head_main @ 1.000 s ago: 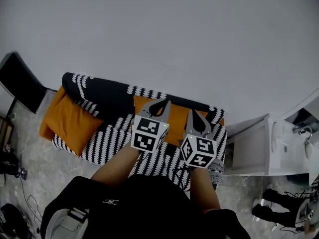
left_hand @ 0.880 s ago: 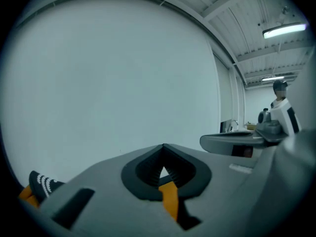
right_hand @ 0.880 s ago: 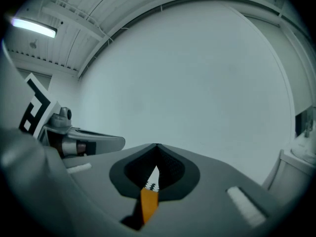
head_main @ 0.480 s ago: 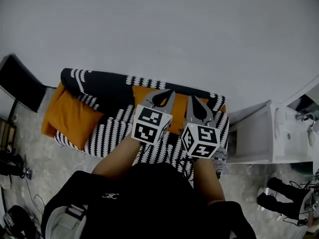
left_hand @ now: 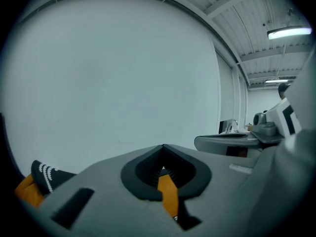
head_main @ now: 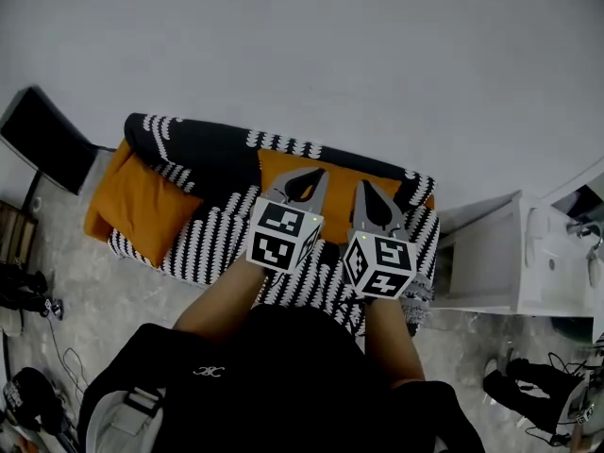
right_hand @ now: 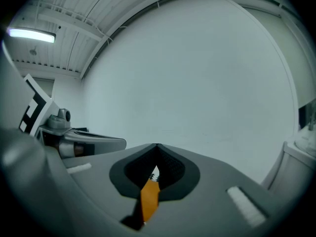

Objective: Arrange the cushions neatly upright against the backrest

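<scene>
A small sofa (head_main: 217, 243) with a black-and-white patterned cover stands against the grey wall. One orange cushion (head_main: 142, 206) lies slumped at its left end. A second orange cushion (head_main: 330, 173) rests against the backrest (head_main: 208, 154) in the middle. Over this middle cushion my left gripper (head_main: 318, 173) and right gripper (head_main: 360, 185) hover side by side, both shut with nothing held. In the left gripper view the shut left gripper (left_hand: 163, 146) points at the wall, with an orange sliver (left_hand: 169, 195) showing behind the tips. The right gripper (right_hand: 157, 145) looks the same.
A white cabinet with a sink (head_main: 528, 272) stands right of the sofa. A black panel (head_main: 52, 140) leans at the far left. Cables (head_main: 57, 347) and dark gear (head_main: 528, 390) lie on the mottled floor. The person's dark clothing fills the bottom of the head view.
Both grippers have edged slightly toward the backrest and stay shut. The head view has shifted a little; the cushions have not moved.
</scene>
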A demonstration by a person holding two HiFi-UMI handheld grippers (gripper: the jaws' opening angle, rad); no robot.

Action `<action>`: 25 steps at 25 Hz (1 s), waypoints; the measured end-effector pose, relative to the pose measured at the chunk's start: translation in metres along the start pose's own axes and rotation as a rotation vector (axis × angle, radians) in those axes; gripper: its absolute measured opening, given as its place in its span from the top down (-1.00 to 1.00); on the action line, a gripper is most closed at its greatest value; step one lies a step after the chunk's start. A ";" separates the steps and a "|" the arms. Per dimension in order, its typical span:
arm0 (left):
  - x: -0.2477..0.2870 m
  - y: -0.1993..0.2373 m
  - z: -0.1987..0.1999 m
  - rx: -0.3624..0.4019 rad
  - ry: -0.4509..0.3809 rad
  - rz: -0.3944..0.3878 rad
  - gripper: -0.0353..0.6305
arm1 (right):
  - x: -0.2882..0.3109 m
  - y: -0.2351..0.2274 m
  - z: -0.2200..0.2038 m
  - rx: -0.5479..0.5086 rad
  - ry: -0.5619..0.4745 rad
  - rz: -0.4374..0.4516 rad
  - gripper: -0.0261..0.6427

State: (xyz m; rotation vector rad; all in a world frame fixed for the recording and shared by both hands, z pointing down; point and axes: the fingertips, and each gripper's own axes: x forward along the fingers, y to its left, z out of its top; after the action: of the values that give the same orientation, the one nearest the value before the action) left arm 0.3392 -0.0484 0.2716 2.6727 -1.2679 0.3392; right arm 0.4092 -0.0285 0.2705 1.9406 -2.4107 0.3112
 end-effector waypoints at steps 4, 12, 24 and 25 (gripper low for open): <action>-0.012 0.013 -0.015 -0.027 0.026 0.081 0.87 | 0.010 0.016 -0.011 -0.004 0.018 0.075 0.90; -0.072 0.086 -0.058 -0.110 0.085 0.326 0.87 | 0.047 0.100 -0.041 0.015 0.076 0.307 0.90; -0.237 0.200 -0.103 -0.258 0.029 0.645 0.87 | 0.059 0.294 -0.070 -0.089 0.136 0.622 0.90; -0.253 0.209 -0.107 -0.266 0.022 0.659 0.87 | 0.057 0.313 -0.074 -0.097 0.142 0.638 0.90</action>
State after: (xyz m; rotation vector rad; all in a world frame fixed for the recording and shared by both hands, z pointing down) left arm 0.0073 0.0337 0.3156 1.9695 -1.9998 0.2492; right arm 0.0858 -0.0075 0.3093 1.0232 -2.8097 0.3190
